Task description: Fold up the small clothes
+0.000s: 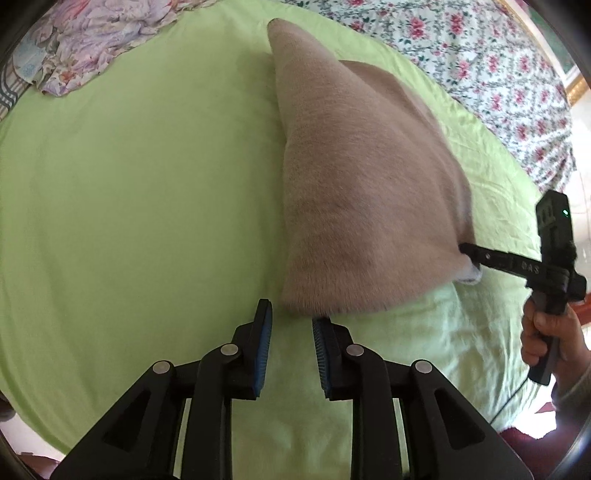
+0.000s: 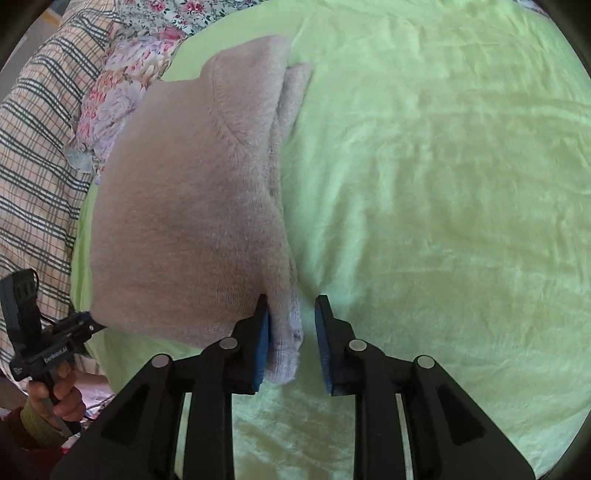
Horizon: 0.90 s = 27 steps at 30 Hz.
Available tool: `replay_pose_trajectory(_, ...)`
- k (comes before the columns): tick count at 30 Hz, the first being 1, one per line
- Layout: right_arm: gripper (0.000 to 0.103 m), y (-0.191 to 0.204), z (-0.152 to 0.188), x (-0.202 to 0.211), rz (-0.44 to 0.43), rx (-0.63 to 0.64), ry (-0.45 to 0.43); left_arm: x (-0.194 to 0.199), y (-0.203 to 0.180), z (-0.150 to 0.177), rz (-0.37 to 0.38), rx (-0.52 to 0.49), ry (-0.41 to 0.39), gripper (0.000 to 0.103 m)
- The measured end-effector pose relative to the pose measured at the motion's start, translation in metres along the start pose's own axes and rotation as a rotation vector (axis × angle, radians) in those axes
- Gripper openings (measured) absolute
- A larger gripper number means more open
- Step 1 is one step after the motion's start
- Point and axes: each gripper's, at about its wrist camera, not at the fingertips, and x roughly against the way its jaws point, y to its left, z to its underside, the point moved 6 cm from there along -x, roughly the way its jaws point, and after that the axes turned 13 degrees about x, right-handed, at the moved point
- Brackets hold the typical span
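Simply folded beige garment [image 1: 362,192], green sheet [image 1: 147,184], no containers

Green sheet [image 1: 129,184] covers the bed, with rumpled floral cloth [image 1: 96,33], a rose-print quilt [image 1: 480,66] and plaid bedding [image 2: 37,147] along its edges.

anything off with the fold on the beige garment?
Slightly. On the beige garment, an under layer sticks out past the top layer's right edge, and a cuff-like end pokes out between the open right gripper pads. Edges aren't flush.
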Motion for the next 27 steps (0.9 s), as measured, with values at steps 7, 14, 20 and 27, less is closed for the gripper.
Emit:
replay_pose_trajectory(7,0.027,0.018,-0.033,0.057,0.016,0.036,-0.175,0.045,-0.018,-0.02,0.098,-0.038,-0.043,0.024)
replay_pose_trajectory(14,0.027,0.056,-0.084,0.007,-0.029,0.15,-0.151,0.038,-0.061,-0.081,0.228,-0.068,-0.071,0.026)
replay_pose_trajectory(20,0.024,0.023,-0.086,-0.041,0.029,0.122,-0.111,-0.037,-0.043,-0.093,0.159,-0.039,0.032,0.006)
replay_pose_trajectory(27,0.024,0.023,-0.081,-0.032,0.003,0.108,-0.13,-0.028,-0.046,-0.096,0.143,-0.058,0.02,0.004)
